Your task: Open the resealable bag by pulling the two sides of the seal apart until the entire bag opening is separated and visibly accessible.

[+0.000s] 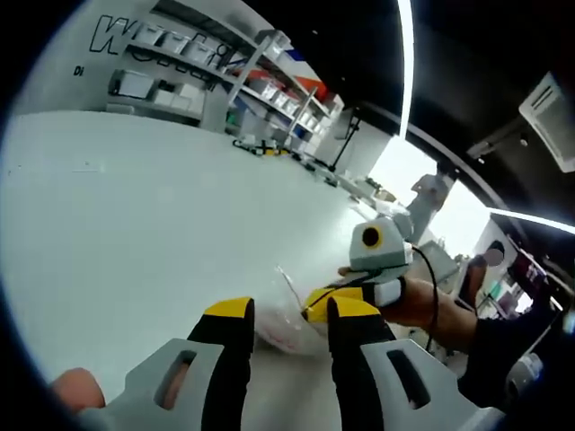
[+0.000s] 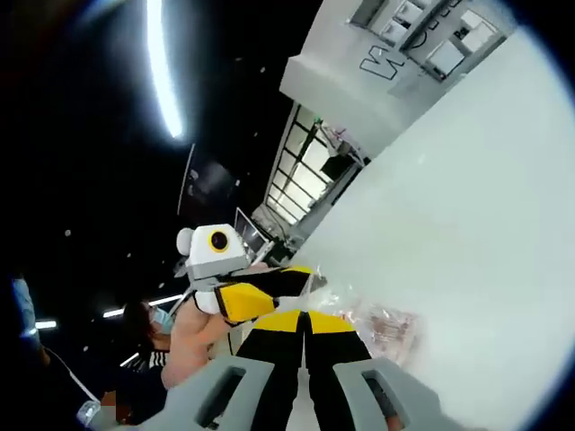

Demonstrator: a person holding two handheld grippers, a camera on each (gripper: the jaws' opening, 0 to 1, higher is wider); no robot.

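The bag [image 1: 286,316] is a clear plastic one, lying over the white table [image 1: 135,233] and held up between the two grippers. In the left gripper view it sits just beyond the left gripper [image 1: 289,316], whose yellow-tipped jaws stand a narrow gap apart with the bag's edge showing in that gap; whether they pinch the film I cannot tell. The right gripper [image 1: 316,305] comes in from the right of the bag, its yellow tip touching the bag's upper edge, with a hand [image 1: 427,305] behind it.

In the right gripper view the right gripper [image 2: 304,319] has its jaws pressed together, with the bag [image 2: 382,325] spreading out to the right of them and its top edge at the tips. The left gripper [image 2: 265,289] lies across just above, closed against the same edge.

The bag's seal is too blurred and crumpled to make out, and reddish contents inside stay unclear. Shelves [image 1: 260,81] stand beyond the table.
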